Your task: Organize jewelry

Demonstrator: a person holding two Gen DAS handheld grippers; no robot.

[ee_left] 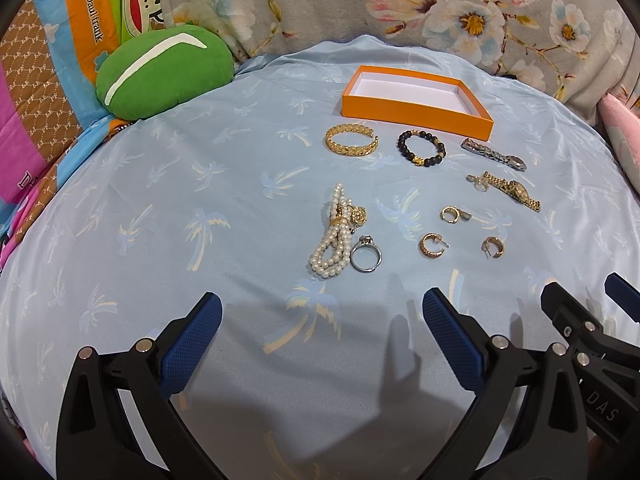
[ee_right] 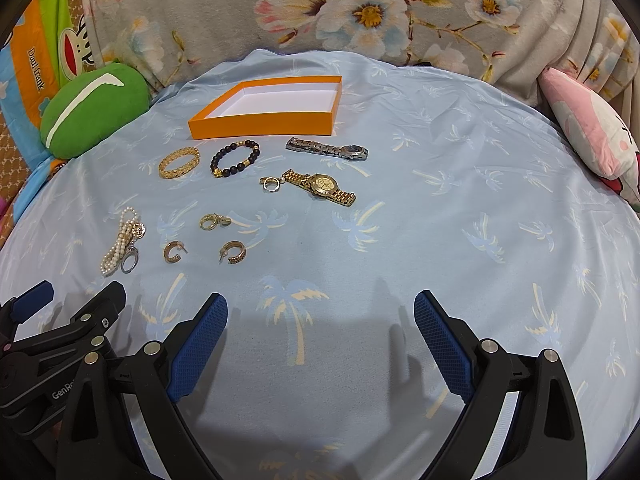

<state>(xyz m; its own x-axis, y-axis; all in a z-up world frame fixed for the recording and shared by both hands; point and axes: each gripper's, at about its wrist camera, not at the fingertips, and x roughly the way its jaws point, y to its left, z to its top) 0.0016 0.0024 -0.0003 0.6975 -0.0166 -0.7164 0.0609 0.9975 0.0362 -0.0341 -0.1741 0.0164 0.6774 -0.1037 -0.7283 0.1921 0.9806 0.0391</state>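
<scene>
- Left wrist view: left gripper [ee_left: 322,320] hovers low over the blue palm-print sheet [ee_left: 160,208], jaws spread wide, nothing between them
- Right wrist view: right gripper [ee_right: 321,316] likewise wide apart and empty, positioned just beside the left one
- Orange box [ee_left: 416,114] sits at the far side of the sheet, open, white interior bare; no jewelry placed yet, so the task is judged at its start
- Just in front of the box: gold cuff bracelet [ee_left: 351,141], black bead bracelet [ee_left: 421,148], silver watch [ee_left: 494,155]
- Nearer row: gold watch [ee_right: 322,186], pearl strand [ee_left: 331,236] touching a silver ring [ee_left: 366,255], three gold hoop earrings [ee_left: 431,245] lying apart
- Handling judgement: pearl strand is limp and will sag; pinch across its bunched middle
- Ring and hoops are light, hard and likely slippery on soft fabric; pinch across the band edges, pressing slightly into the sheet
- Watches are heavier; grip at the case, the bands will dangle
- Risk: strand and ring lifting together
</scene>
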